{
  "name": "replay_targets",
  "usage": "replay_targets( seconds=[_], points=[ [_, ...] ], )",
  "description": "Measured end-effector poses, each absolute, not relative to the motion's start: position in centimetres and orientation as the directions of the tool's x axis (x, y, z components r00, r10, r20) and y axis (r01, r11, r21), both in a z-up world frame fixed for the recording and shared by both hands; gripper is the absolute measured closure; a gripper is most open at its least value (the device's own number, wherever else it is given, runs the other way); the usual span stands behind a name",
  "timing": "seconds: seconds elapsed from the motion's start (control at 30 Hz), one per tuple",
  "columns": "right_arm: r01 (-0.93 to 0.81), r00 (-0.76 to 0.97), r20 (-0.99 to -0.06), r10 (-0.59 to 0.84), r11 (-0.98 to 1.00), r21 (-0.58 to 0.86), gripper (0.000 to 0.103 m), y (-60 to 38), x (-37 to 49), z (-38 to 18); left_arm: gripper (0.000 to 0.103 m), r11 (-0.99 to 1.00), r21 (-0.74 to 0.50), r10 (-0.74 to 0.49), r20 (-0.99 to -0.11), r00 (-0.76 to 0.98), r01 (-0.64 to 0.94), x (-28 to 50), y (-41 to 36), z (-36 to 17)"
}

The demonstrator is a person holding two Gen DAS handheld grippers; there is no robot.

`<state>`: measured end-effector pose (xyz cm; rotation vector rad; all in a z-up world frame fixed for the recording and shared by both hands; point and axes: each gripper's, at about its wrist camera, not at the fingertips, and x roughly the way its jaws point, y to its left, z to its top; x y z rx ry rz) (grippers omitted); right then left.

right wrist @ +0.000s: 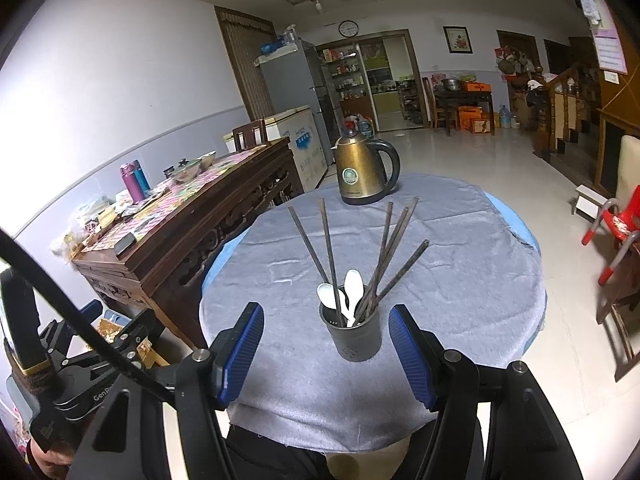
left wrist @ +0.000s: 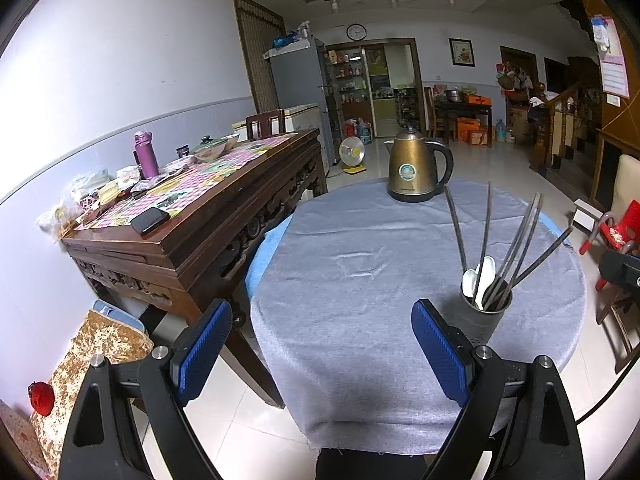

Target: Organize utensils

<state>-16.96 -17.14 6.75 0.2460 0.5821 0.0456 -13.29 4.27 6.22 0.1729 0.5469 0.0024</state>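
Left gripper (left wrist: pixel 322 344): jaws released, nothing between them; bare grey cloth-covered round bench (left wrist: pixel 360 248) ahead. Right gripper (right wrist: pixel 326 350): jaws spread, empty. Dark cylindrical utensil holder (right wrist: pixel 354 338): just beyond the right jaws, centred, untouched. Contents: six dark chopsticks (right wrist: pixel 380 264), seemingly two white spoons (right wrist: pixel 352 284). Brass-coloured electric kettle (right wrist: pixel 362 174): well beyond. Progress: nothing loose in sight; sorting likely complete.

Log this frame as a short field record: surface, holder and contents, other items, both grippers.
surface: round table under a grey cloth
holder: dark utensil cup, upright, near the front edge
contents: dark chopsticks and white spoons, standing in the cup
other item: bronze electric kettle at the far side
left gripper: open, empty
right gripper: open, empty, cup just ahead of the fingers
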Motion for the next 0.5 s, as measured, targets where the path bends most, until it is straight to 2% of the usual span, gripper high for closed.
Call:
replay_targets(
  seconds=[0.5],
  points=[
    [0.030, 0.803, -0.578, 0.143, 0.960, 0.279, 0.034, -18.4, -14.5, 4.4, 0.012, 0.984, 0.166, 0.045, -0.562, 0.826, 0.060, -10.7, 3.1, 5.4]
  ],
)
